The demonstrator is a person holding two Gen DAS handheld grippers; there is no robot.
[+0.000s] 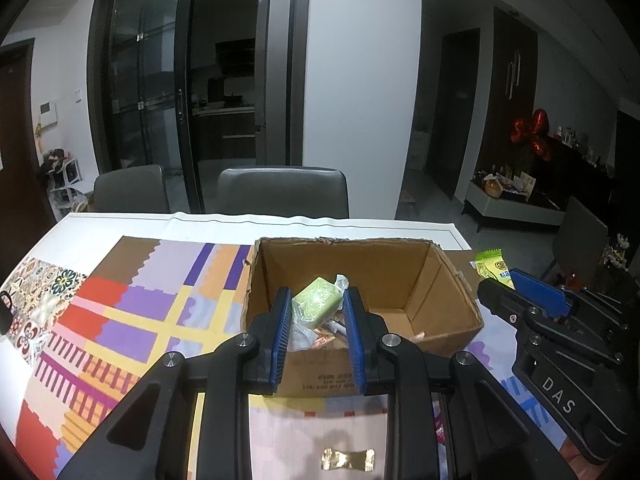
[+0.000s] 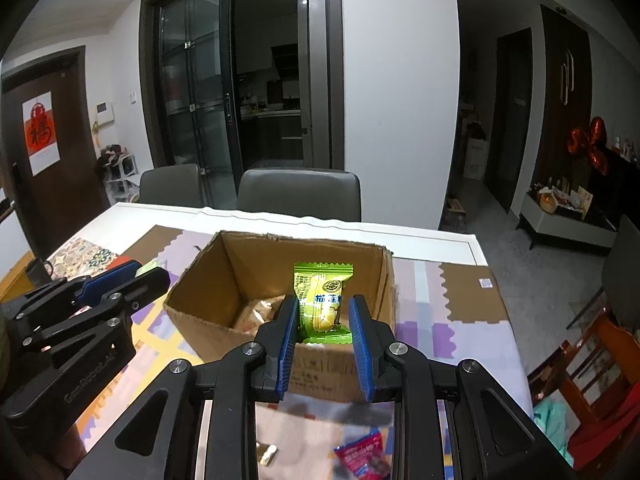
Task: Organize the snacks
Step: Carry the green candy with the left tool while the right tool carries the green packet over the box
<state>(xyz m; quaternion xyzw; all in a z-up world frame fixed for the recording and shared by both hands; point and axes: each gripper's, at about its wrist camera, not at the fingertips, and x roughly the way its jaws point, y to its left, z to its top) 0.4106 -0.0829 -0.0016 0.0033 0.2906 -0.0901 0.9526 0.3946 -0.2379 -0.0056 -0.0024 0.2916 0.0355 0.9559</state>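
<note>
Snacks ride in both grippers above the open cardboard box on the patterned table mat. Left gripper clamps a green cake in clear wrap; right gripper pinches a green-and-yellow candy packet upright. More wrapped snacks lie in the box bottom.

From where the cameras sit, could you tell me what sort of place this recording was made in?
Most likely a home dining area: a dining table with padded chairs behind it, an open kitchen with a tall fridge beyond glass sliding doors, and a red door poster.
</note>
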